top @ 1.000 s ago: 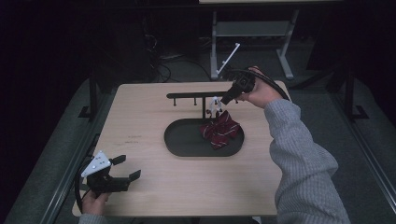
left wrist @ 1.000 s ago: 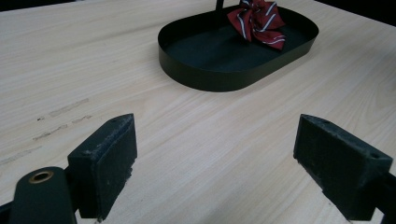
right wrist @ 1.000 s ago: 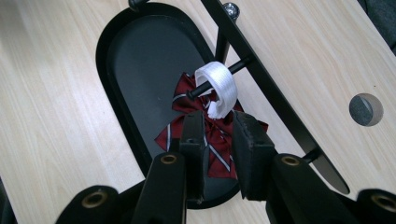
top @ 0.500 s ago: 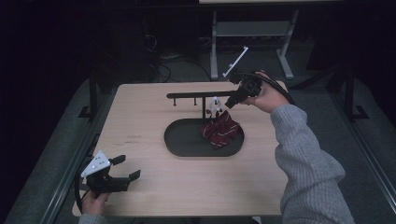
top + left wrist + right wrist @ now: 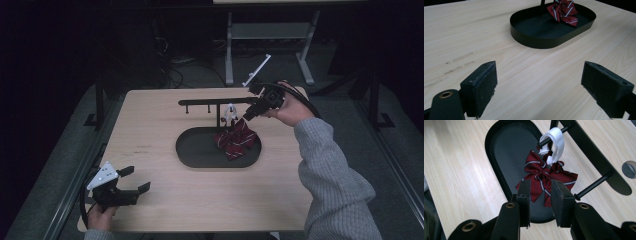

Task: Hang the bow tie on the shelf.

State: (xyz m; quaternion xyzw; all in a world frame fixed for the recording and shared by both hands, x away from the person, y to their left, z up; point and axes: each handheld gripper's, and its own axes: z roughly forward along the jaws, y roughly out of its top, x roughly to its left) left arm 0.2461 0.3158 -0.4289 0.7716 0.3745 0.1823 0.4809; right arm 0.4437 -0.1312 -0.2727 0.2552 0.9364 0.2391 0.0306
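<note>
**Bow tie hung on its peg**

Right claw (image 5: 541, 195) hovers above the bow tie (image 5: 544, 180), jaws narrowly parted, pinching nothing. The white loop (image 5: 554, 142) hangs on a rack peg (image 5: 556, 133) over the tray (image 5: 499, 150); retreat straight, avoiding snags. Left claw (image 5: 544, 85) rests spread.

Dim, dark surroundings, evenly lit pale table (image 5: 150, 120), soft faint shadows, near tongs slightly blurred, no glare

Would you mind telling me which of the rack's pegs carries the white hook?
The peg over the black tray: the white hook with the red bow hangs there; the peg beside it is bare.
</note>
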